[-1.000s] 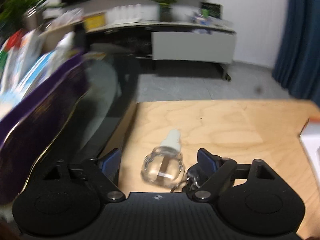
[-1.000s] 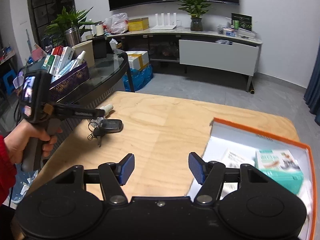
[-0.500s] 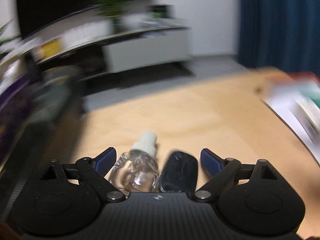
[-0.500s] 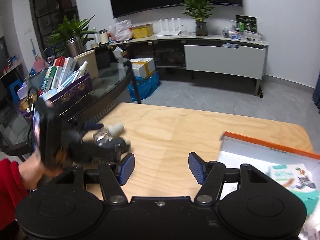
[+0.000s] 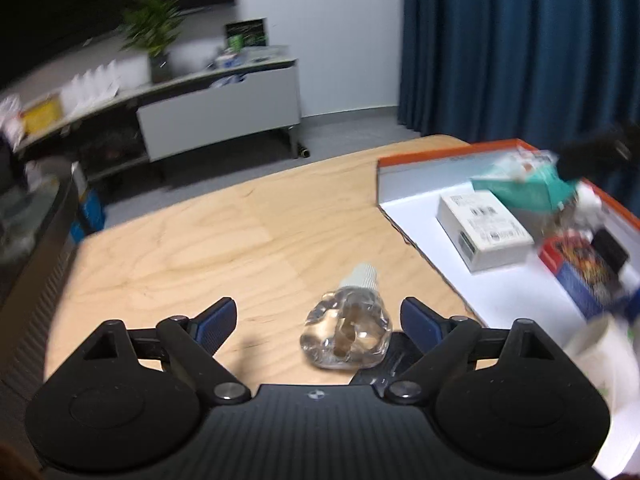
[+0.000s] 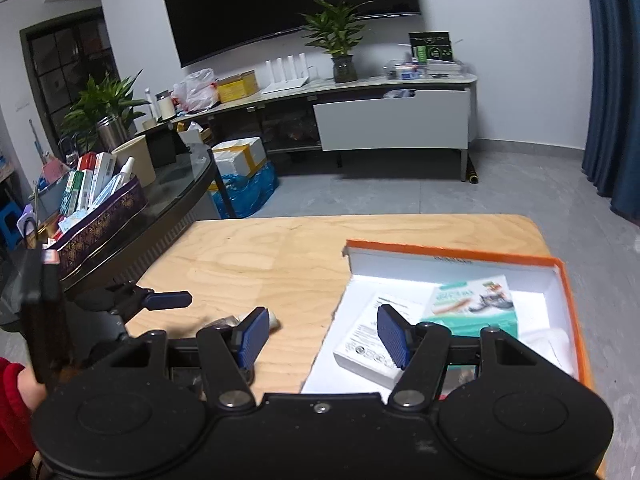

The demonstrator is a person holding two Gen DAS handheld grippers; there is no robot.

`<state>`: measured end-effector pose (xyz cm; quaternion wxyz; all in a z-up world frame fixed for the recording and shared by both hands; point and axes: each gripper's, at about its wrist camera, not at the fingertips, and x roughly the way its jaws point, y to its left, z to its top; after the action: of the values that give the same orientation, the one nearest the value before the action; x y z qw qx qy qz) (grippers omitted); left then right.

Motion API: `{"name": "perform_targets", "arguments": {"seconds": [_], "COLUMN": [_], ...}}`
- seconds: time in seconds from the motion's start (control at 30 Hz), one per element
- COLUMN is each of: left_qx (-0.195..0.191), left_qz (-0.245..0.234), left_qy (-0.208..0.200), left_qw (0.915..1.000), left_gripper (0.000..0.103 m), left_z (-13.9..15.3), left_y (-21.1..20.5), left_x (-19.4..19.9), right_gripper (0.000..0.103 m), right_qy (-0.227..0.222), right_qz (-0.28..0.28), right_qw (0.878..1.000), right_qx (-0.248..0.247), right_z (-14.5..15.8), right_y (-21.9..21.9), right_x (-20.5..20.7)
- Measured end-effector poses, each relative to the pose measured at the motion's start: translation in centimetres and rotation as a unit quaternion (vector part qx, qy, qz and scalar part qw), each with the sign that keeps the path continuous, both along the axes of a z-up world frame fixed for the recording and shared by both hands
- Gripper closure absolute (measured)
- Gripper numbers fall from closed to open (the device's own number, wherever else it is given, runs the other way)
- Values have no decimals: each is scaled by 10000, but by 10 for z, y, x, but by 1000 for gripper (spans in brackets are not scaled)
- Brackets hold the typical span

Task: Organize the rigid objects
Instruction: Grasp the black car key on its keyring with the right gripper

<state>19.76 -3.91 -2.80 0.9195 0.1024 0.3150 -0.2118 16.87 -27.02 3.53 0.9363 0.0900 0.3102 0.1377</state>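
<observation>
Clear bottle (image 5: 347, 332), white-capped, lies on wooden table (image 5: 200, 248) at lower centre between released left gripper (image 5: 318, 316) pads, untouched; right gripper (image 6: 322, 336) released over orange-rimmed box (image 6: 568, 280).

- The bare wooden surface (image 5: 208, 248) lies open ahead and left.
- The orange-rimmed box (image 5: 448, 156) blocks the right.
- A clear bottle (image 5: 346, 334) lies between the left fingers (image 5: 216, 322).
</observation>
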Motion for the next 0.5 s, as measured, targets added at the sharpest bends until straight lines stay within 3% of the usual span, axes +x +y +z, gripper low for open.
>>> {"name": "perform_targets", "arguments": {"seconds": [0.03,0.13,0.17,0.2,0.33,0.5], "left_qx": [-45,355,254,157,92,261], "left_qz": [-30,-99,-25,78,335,749], "left_qy": [88,356,351,430,433,431], "left_qw": [9999,9987,9991,9989,9985,9959], "left_gripper": [11,12,16,20,55,55], "left_z": [-1,-14,-14,-13,-7,-3], "left_y": [-4,-18,-16,-13,5,27], "left_x": [4,16,18,22,29,25], "right_gripper": [30,30,30,30,30,30], "right_qy": [4,10,7,9,54,234], "right_qz": [-9,-39,-37,-24,67,524], "right_qw": [10000,9999,9999,9999,10000,9983], "right_qx": [35,101,113,116,23,-49], "right_z": [-1,0,0,1,0,-9], "right_y": [-2,-3,-3,-2,2,20], "right_x": [-2,-8,-10,-12,-15,-14]}}
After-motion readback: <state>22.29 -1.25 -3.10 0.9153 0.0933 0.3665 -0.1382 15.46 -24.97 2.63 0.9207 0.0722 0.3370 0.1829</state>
